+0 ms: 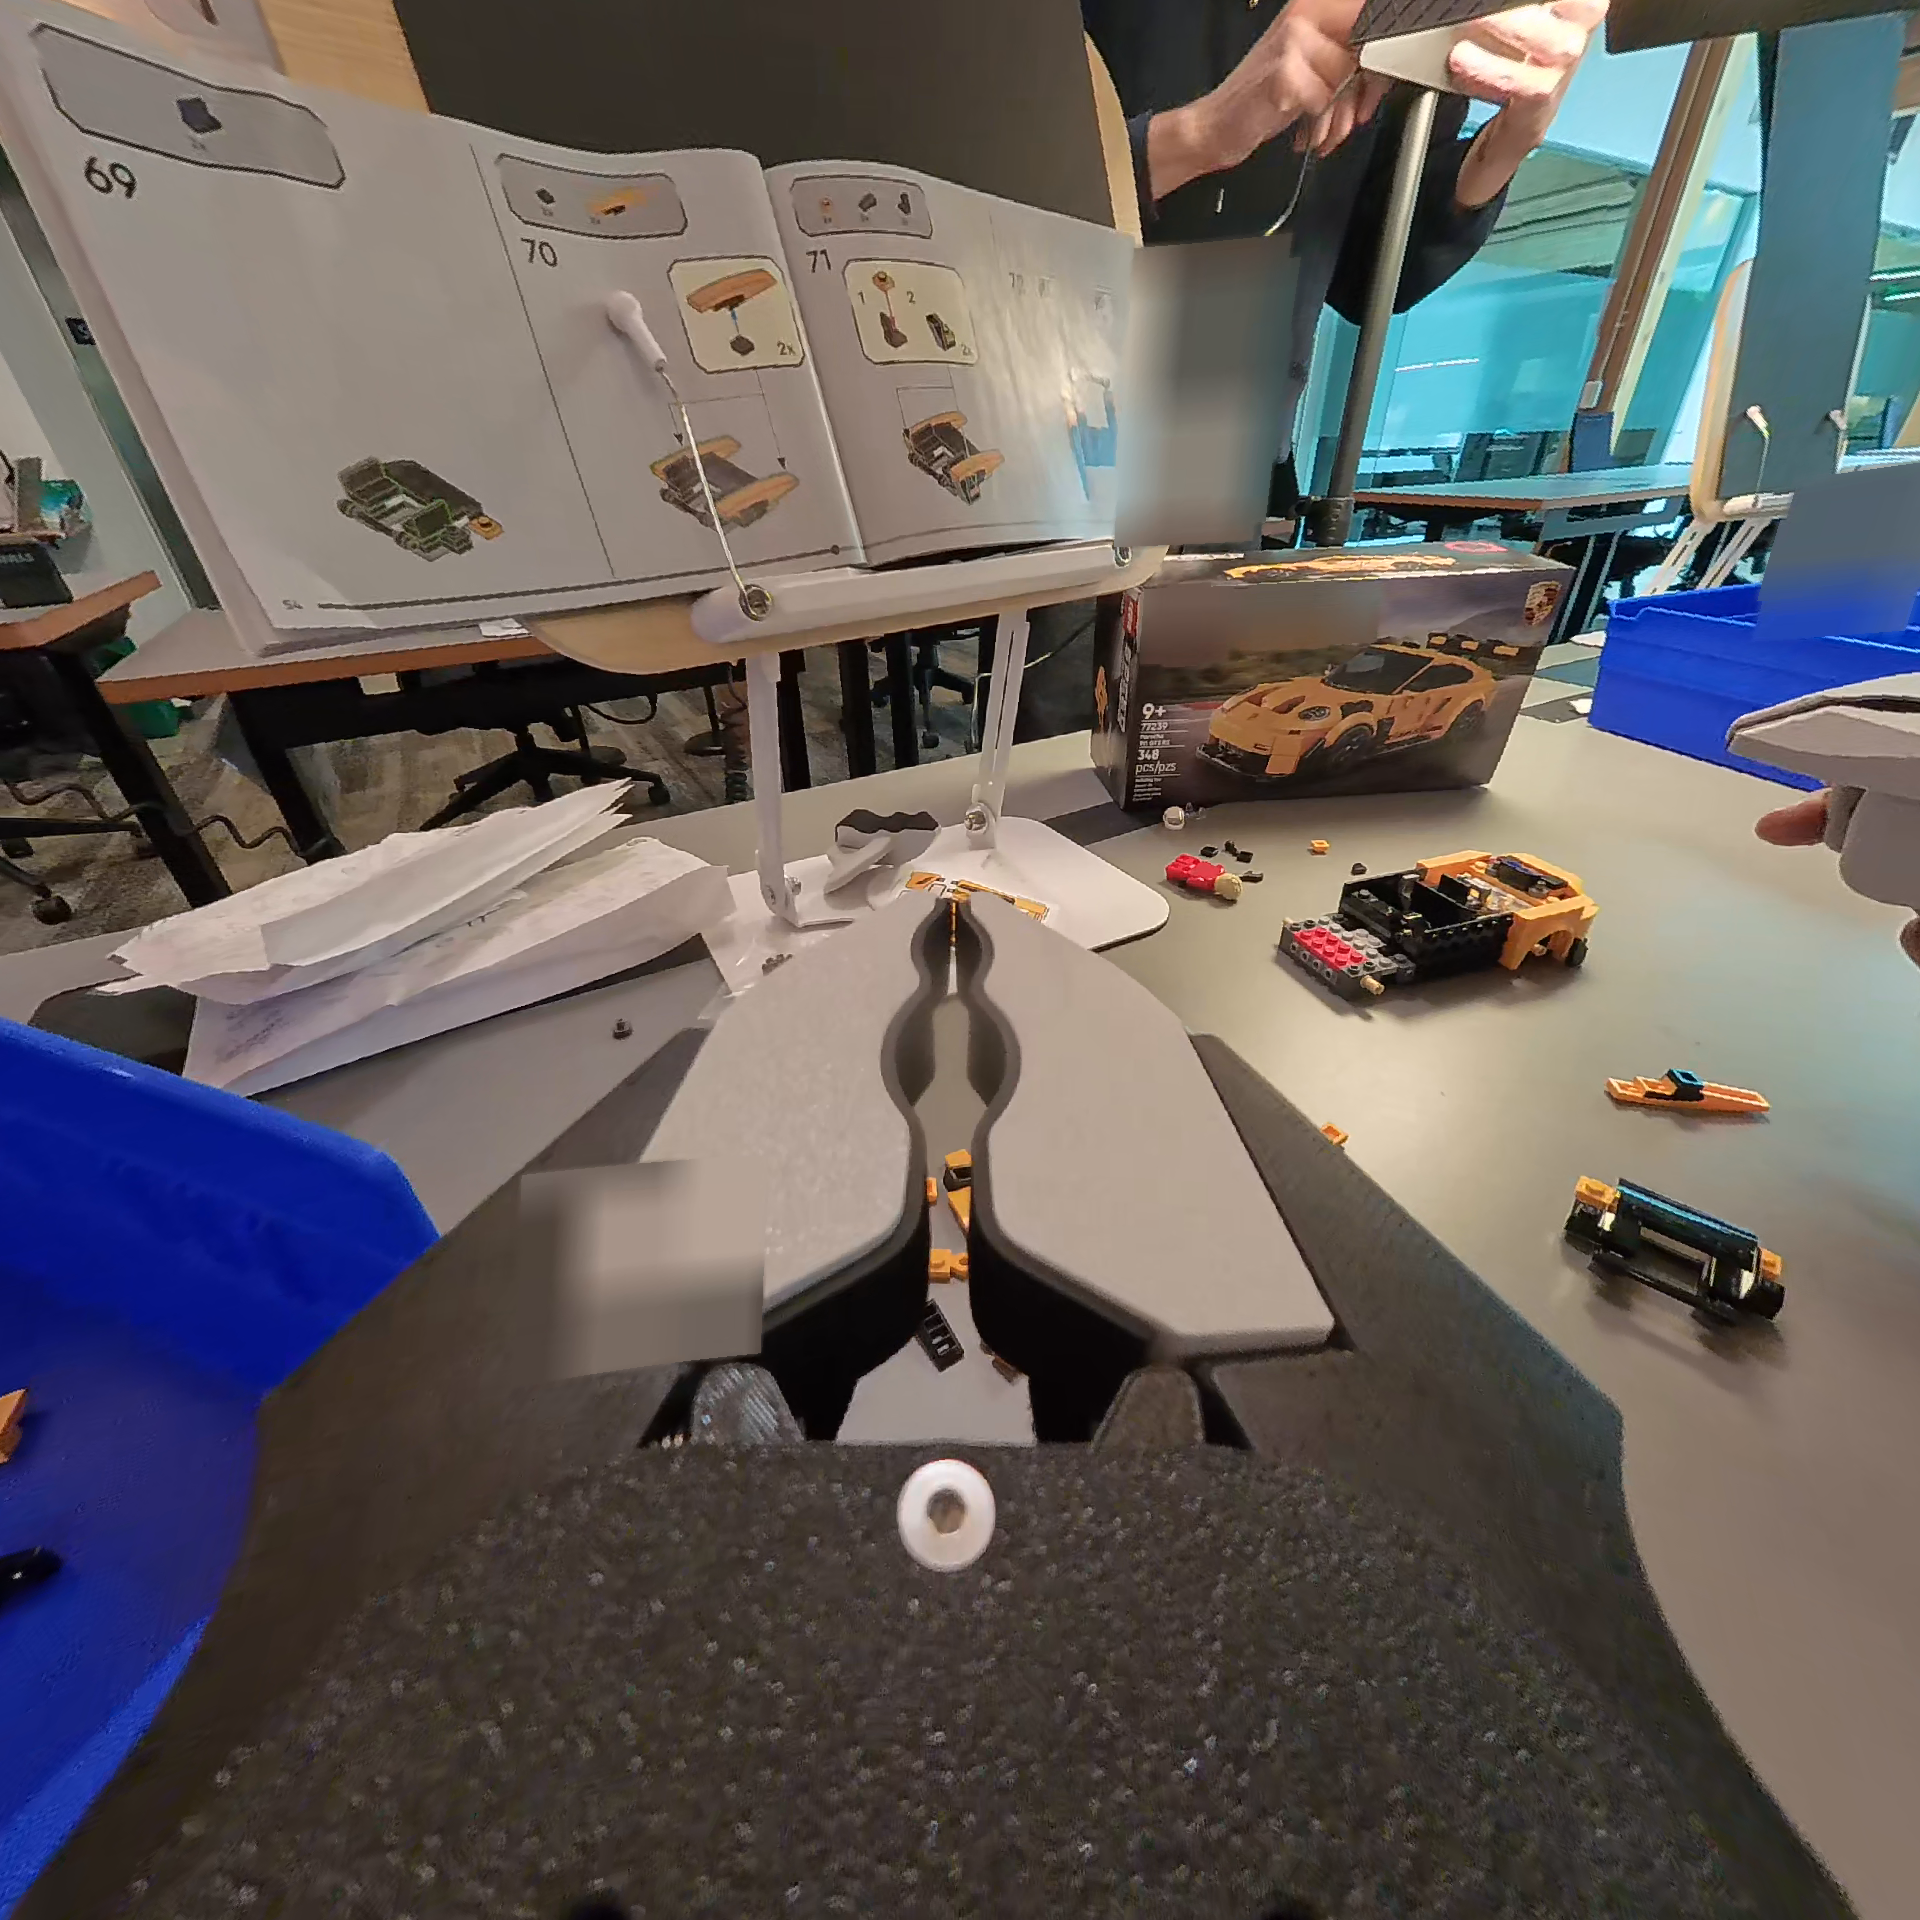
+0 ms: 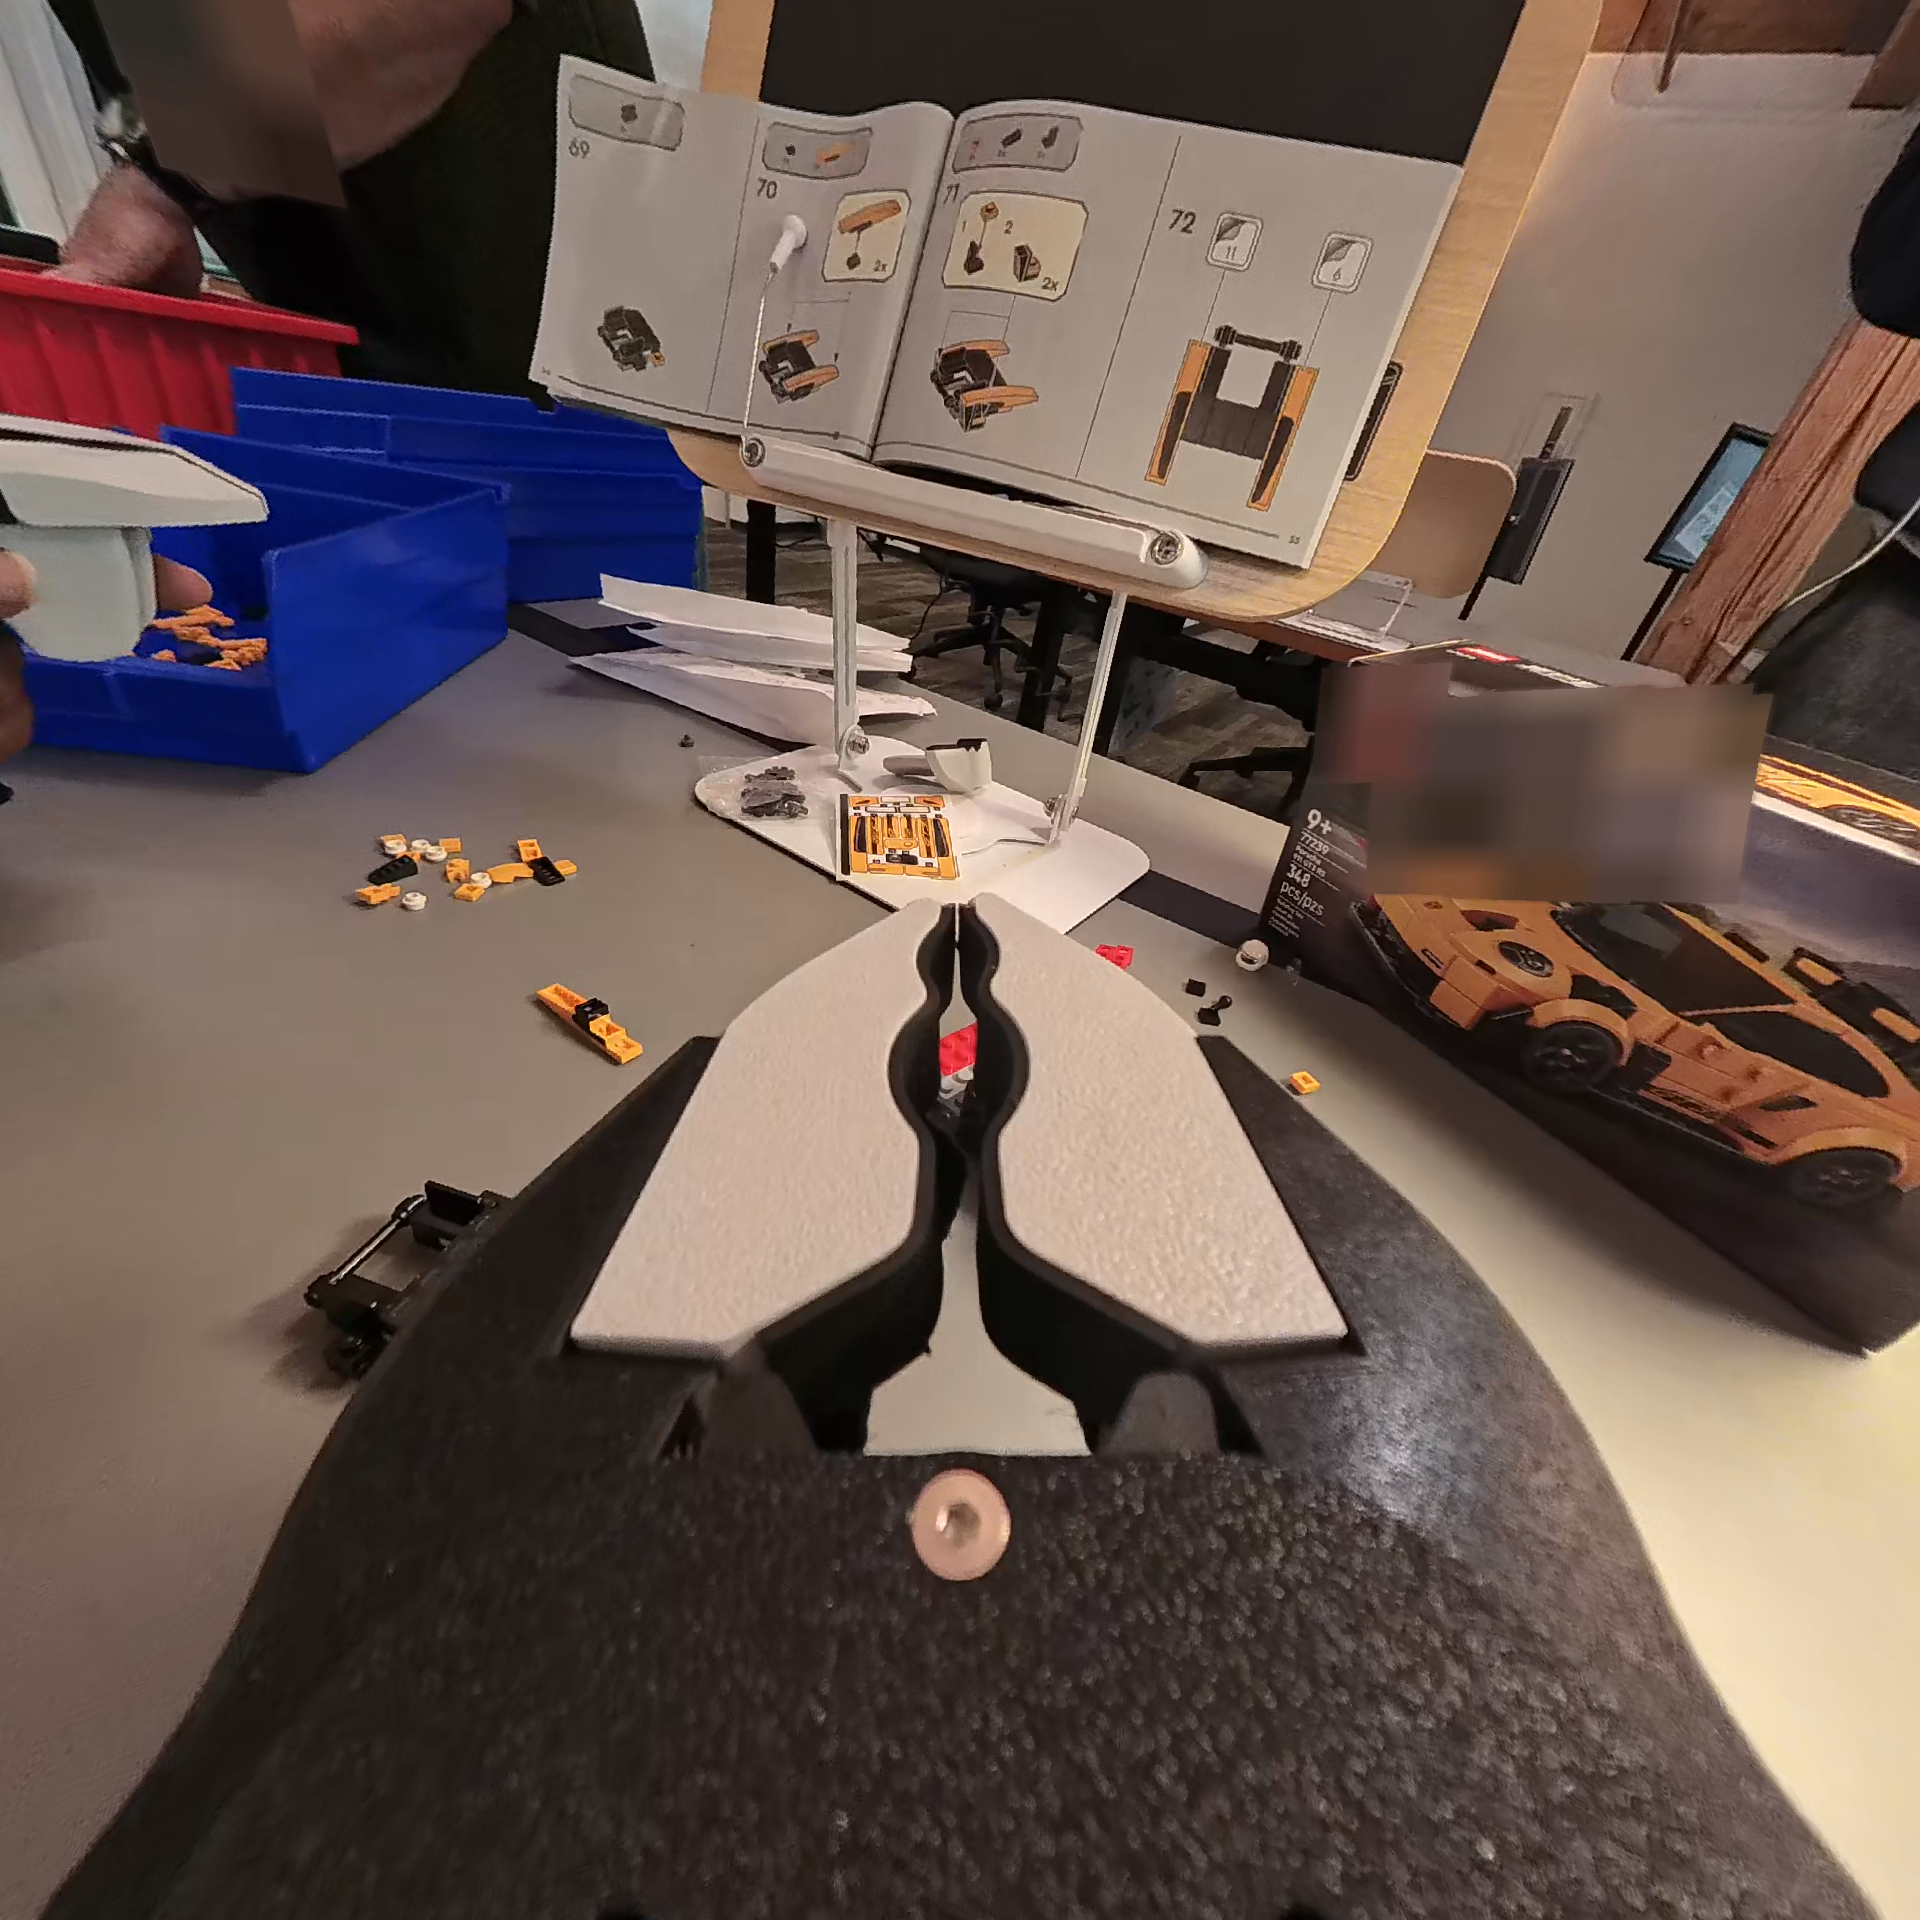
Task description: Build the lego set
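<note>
The partly built black and orange car chassis (image 1: 1444,920) sits on the grey table (image 1: 1455,1558); its red bricks (image 2: 961,1044) show through the gap under my right gripper (image 2: 958,914). A long orange piece with a black part (image 1: 1688,1093) (image 2: 590,1023) and a black axle subassembly (image 1: 1673,1252) (image 2: 400,1262) lie apart from it. My left gripper (image 1: 954,914) is shut and empty above small loose orange and black pieces (image 1: 956,1174) (image 2: 468,868). My right gripper is shut and empty above the chassis. The open instruction booklet (image 1: 520,364) (image 2: 987,301) stands on a stand behind.
The set's box (image 1: 1320,675) (image 2: 1662,1039) stands at the right. Blue bins (image 1: 156,1195) (image 2: 312,623) and a red bin (image 2: 156,343) are at the left. Paper bags (image 1: 416,914), a sticker sheet (image 2: 899,836) and a red minifigure (image 1: 1200,873) lie near the stand. A person stands behind. Left tips to right tips: about 30 centimetres.
</note>
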A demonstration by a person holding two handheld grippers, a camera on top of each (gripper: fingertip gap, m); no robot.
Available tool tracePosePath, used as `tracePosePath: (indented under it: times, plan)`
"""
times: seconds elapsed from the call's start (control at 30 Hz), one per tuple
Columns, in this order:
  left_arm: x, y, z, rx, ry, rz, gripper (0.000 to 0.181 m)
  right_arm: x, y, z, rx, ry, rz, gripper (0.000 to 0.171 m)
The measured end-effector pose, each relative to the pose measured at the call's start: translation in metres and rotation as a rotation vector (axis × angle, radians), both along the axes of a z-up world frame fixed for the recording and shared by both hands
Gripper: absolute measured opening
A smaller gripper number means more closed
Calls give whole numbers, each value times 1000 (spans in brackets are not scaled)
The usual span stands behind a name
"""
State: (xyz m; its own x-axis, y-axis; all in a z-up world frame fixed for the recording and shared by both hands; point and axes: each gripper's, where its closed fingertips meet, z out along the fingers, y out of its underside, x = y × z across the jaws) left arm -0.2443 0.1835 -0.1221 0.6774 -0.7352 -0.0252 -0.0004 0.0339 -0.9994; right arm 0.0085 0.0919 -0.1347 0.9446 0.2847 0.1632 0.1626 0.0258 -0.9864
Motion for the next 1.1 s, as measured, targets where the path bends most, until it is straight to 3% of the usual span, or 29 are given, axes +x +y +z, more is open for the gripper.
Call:
tracePosePath:
  times: [0.7, 1.1]
  plan:
    - [9, -4, -13, -51, 40, -48, 0, -2, 1, -6, -34, -11, 13, 0]
    - [3, 3, -11, -40, 36, 21, 0, 0, 1, -3, -22, 3, -2, 0]
